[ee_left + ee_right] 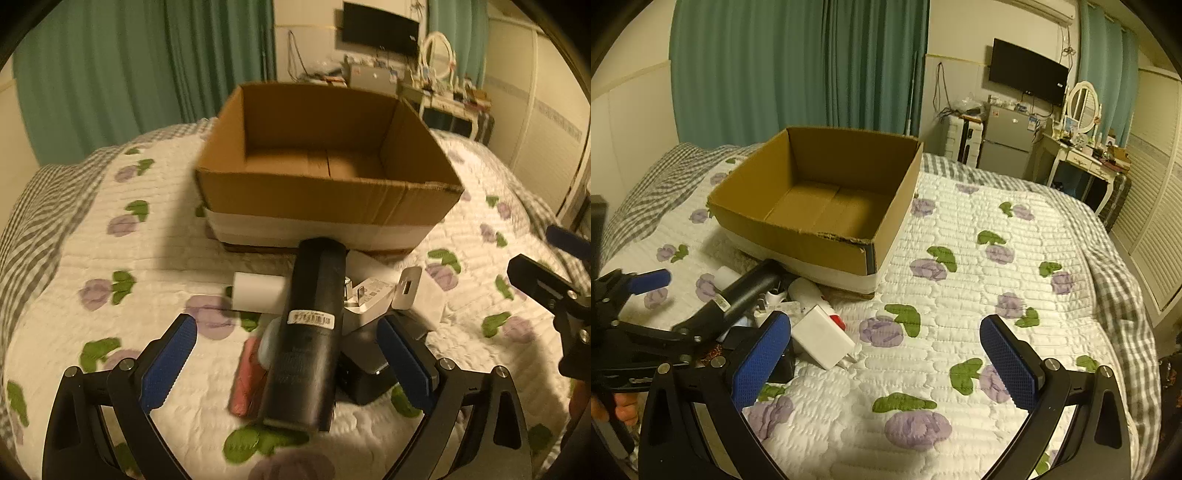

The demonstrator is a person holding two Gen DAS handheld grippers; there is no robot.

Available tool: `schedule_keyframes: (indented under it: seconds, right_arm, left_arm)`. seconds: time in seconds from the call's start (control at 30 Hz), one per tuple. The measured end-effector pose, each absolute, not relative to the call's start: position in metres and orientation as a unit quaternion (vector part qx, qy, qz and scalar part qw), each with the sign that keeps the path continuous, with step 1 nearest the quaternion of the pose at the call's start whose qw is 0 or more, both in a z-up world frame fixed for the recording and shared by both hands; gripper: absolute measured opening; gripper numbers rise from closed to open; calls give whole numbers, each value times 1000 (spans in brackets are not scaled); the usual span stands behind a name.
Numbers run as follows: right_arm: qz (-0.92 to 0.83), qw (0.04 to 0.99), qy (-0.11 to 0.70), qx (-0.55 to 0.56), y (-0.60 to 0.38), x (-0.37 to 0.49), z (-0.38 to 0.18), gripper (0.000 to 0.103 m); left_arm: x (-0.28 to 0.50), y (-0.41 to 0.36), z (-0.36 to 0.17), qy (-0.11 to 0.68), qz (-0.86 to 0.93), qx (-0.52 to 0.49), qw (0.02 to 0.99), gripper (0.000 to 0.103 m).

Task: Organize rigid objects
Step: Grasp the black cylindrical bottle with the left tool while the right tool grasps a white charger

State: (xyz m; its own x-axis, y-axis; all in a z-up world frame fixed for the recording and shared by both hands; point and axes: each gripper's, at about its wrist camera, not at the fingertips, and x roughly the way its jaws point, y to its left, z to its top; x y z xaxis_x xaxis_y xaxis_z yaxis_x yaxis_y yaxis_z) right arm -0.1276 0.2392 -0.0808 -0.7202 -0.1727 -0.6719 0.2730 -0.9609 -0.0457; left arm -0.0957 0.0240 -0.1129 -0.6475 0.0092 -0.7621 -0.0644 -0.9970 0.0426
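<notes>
An open cardboard box [325, 192] [798, 236] stands empty on the bed. In front of it lies a pile of small objects: a long black cylinder [308, 332] [746, 290] with a barcode label on top, a white roll [258, 291], a white charger plug [373, 295], a white block [822, 338], a pink item [247, 373] and a black box [364, 380]. My left gripper [286, 360] is open, its blue pads on either side of the black cylinder, not touching it. My right gripper [886, 362] is open and empty over the quilt, right of the pile.
The bed has a white quilt [960, 295] with purple flowers and a grey checked blanket [1123, 295] at its edges. Green curtains [798, 62], a wall TV [1027, 70], a small fridge [1008, 140] and a dressing table [1086, 155] stand beyond.
</notes>
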Motion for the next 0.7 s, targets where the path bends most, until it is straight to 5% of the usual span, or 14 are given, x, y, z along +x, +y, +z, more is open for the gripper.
schedule_keyframes:
  seconds: [0.17, 0.2, 0.27, 0.7]
  right_arm:
    - [-915, 129, 73, 375, 237, -145, -101, 103]
    - [-913, 131, 72, 380, 236, -146, -104, 103]
    - [-907, 138, 73, 391, 235, -149, -110, 103]
    - [-875, 191, 117, 429, 202, -166, -130, 103]
  left_arm:
    - [-103, 32, -127, 48, 897, -437, 40, 92]
    - [-104, 33, -130, 54, 894, -443, 42, 82]
    - [-106, 32, -133, 50, 888, -454, 48, 44]
    - [-98, 12, -112, 8, 896, -443, 35, 43]
